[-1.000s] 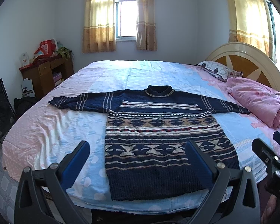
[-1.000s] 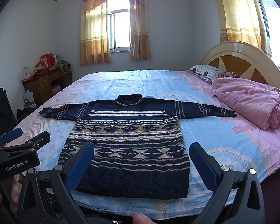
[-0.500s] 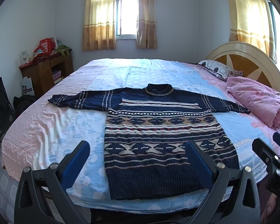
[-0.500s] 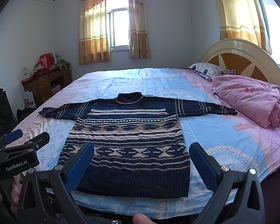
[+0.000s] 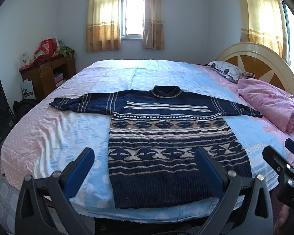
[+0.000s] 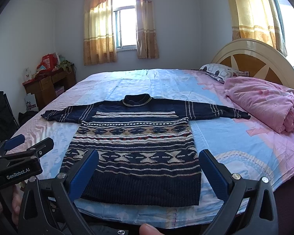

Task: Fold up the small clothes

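From the left wrist view, the left gripper [image 5: 145, 156] hangs with its blue fingers spread wide and nothing between them, low at 6 o'clock over the near edge of the bed [image 5: 49, 133]. The sweater [image 5: 166, 137] lies flat and face up in the middle of the bed, collar toward 12 o'clock, hem at the near edge, one sleeve stretched to 10 o'clock and the other to 3 o'clock. The tip of that 3 o'clock sleeve ends just beside the pink quilt [image 5: 268, 105]. The right gripper [image 5: 280, 156] shows at 4 o'clock, side on. No fold is begun yet, I judge. The likely risk here: a thick knit pinched through one layer only at the hem would leave the back layer behind and the fold would come out skewed

From the right wrist view, the right gripper [image 6: 149, 162] is likewise spread apart and empty, its fingers framing the hem of the sweater [image 6: 135, 141] at 6 o'clock. The left gripper [image 6: 27, 145] sits at 9 o'clock, off the garment. The hem lies close to the mattress edge, so a pull toward 6 o'clock could drag the whole sweater off the bed [image 6: 245, 137]. Lifting the 3 o'clock sleeve carelessly could also catch the pink quilt [image 6: 264, 103], and uneven lifts by the two hands would wrinkle the body
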{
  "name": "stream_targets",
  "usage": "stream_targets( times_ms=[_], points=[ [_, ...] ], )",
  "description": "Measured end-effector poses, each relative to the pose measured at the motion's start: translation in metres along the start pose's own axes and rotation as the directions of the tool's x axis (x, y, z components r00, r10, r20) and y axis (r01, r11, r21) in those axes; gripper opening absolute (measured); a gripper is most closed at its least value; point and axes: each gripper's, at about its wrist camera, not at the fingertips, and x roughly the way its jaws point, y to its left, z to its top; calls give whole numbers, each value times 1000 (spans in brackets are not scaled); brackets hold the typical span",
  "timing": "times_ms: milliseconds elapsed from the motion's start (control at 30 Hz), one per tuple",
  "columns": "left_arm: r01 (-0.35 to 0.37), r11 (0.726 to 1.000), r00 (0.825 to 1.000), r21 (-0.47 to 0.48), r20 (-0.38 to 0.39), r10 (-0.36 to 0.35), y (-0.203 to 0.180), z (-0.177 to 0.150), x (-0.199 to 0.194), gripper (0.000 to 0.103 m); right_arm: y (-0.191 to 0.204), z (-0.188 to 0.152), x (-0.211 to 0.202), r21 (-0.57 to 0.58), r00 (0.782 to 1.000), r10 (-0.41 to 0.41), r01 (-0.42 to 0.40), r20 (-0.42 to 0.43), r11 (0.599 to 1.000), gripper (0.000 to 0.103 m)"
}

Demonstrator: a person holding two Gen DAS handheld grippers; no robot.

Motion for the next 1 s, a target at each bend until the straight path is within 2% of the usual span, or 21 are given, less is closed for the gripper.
stream_targets(
  times_ms=[1000],
  points=[
    [4,1000,1000,1,-21,-4,-5,-4,2,103,0,0,5,0,1000,10,-10,-23,1000,102]
  ],
)
